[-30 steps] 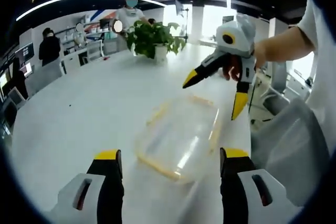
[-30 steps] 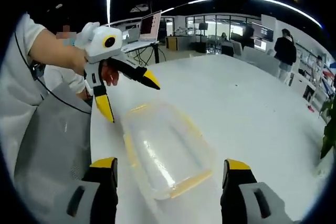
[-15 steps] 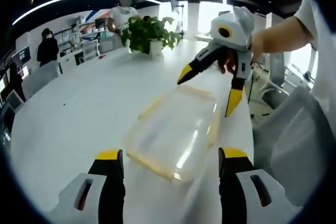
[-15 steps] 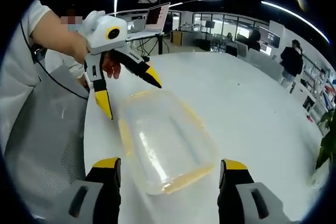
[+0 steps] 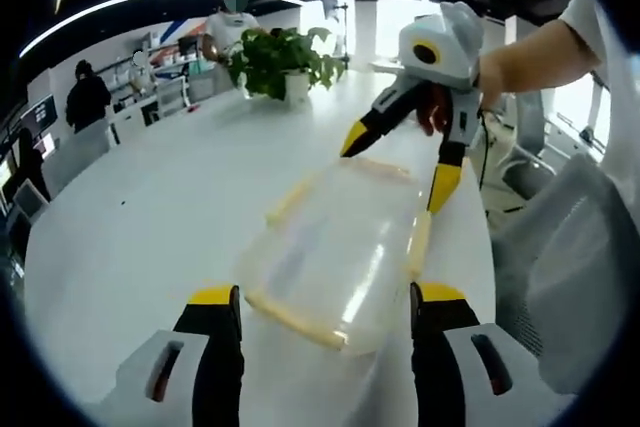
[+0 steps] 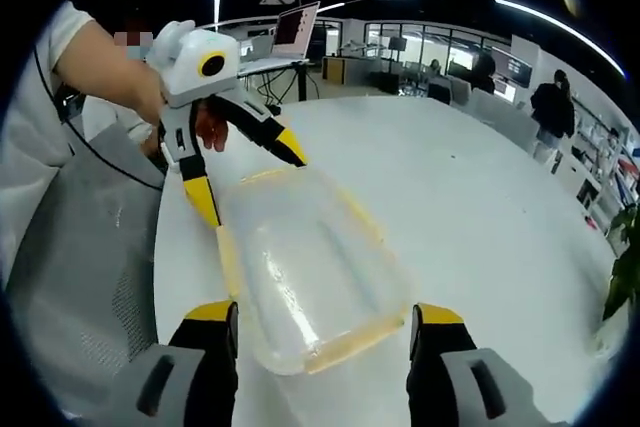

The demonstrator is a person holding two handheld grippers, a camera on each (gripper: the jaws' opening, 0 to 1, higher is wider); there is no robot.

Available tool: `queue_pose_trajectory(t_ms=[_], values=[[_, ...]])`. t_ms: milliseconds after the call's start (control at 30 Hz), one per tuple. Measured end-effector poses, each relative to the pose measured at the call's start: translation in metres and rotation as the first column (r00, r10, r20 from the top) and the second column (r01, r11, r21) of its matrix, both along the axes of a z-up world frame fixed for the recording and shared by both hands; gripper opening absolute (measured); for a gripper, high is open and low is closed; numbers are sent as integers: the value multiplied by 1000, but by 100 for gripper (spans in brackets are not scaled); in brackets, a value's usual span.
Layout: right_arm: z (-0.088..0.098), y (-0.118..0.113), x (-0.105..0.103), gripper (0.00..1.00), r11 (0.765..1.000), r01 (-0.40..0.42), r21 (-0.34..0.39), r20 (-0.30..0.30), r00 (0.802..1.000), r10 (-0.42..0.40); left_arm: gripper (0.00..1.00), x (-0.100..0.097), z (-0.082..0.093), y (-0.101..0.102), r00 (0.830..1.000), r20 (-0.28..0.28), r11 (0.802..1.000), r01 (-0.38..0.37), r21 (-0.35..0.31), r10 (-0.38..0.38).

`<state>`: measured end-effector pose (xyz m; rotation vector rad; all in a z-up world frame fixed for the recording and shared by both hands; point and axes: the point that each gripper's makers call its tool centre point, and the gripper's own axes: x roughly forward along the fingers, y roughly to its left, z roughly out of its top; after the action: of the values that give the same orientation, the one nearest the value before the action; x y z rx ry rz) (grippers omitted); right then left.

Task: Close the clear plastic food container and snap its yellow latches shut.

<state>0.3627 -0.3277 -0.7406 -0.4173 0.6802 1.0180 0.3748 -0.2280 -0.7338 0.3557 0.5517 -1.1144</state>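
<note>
On the white worktop (image 5: 150, 217), both spread-apart tongs, left (image 5: 325, 299) and right (image 6: 322, 316), have closed in around the clear container (image 5: 335, 247)

An open-plan office. Desks with a laptop (image 6: 297, 27) and monitors (image 6: 511, 69) line the room (strip lights overhead). A potted plant (image 5: 283, 61) stands on the white worktop (image 5: 150, 207).

From my feed: a white table (image 5: 150, 217), 1 potted plant (image 5: 283, 62), ceiling light strips (image 6: 548, 19), desks and distant office workers (image 6: 553, 107).
</note>
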Motion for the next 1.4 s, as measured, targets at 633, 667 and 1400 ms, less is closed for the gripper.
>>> queue_pose_trajectory(t_ms=[633, 667, 1400], values=[[-1, 8, 3, 69, 1000, -12, -7, 11, 1000, 12, 68, 1, -2, 5, 1000, 11, 1000, -7, 17, 7], [-1, 10, 3, 70, 1000, -16, -8, 13, 1000, 16, 68, 1, -2, 6, 1000, 14, 1000, -6, 20, 6], [0, 68, 15, 70, 997, -82, -1, 28, 996, 82, 68, 8, -2, 64, 998, 5, 997, -61, 36, 61]])
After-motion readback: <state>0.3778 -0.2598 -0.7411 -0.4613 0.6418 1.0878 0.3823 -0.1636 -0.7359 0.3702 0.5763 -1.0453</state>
